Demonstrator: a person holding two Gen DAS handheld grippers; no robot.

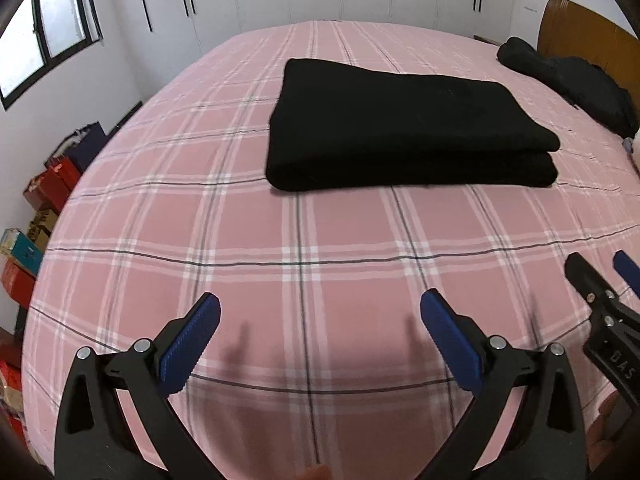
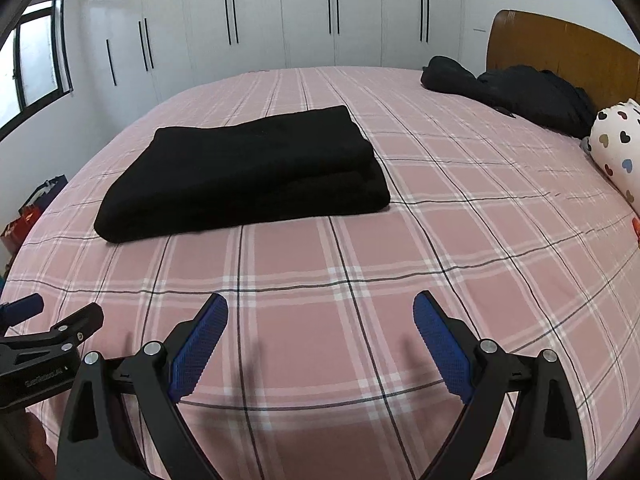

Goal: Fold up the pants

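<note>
1. Pants [image 1: 408,128] lie folded mid-bed [image 1: 320,264], untouched.
2. Left gripper [image 1: 320,332] and right gripper [image 2: 320,334]: jaws spread wide, empty.
3. Judgement: fold finished; stack should be left undisturbed.

A bed [image 2: 460,240] covered by a pink plaid sheet carries everything. The black pants [image 2: 244,176] lie folded in a flat stack near its middle. A heap of dark clothing [image 2: 516,92] sits by the wooden headboard [image 2: 560,48], with a heart-print pillow [image 2: 618,148] just beside it.
</note>
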